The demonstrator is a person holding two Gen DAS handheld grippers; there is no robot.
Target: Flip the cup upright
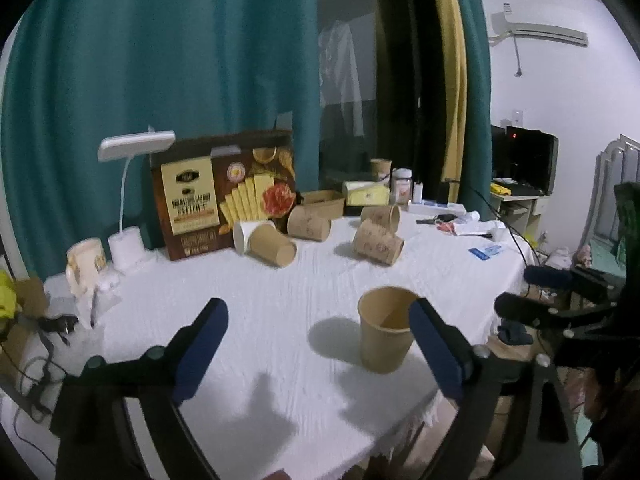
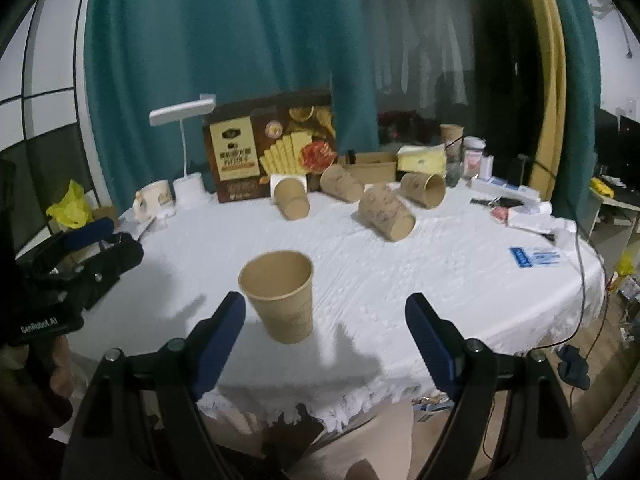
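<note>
A plain brown paper cup (image 1: 380, 344) stands upright, mouth up, on the white tablecloth (image 1: 260, 288) near the front edge. My left gripper (image 1: 318, 312) is open; its right finger overlaps the cup's side in the picture, and the left finger is far from it. In the right wrist view the same cup (image 2: 282, 304) stands just beyond my open right gripper (image 2: 326, 302), nearer its left finger, with neither pad pressing on it. Several printed paper cups (image 1: 378, 242) (image 2: 386, 212) lie on their sides further back.
At the back stand a brown biscuit box (image 1: 224, 192), a white desk lamp (image 1: 128, 236), a mug (image 1: 86, 264), a yellow tissue box (image 2: 422, 160) and a jar (image 2: 474, 156). Small items and a cable (image 2: 536, 256) lie at the right. The table's front edge (image 2: 360, 396) is close.
</note>
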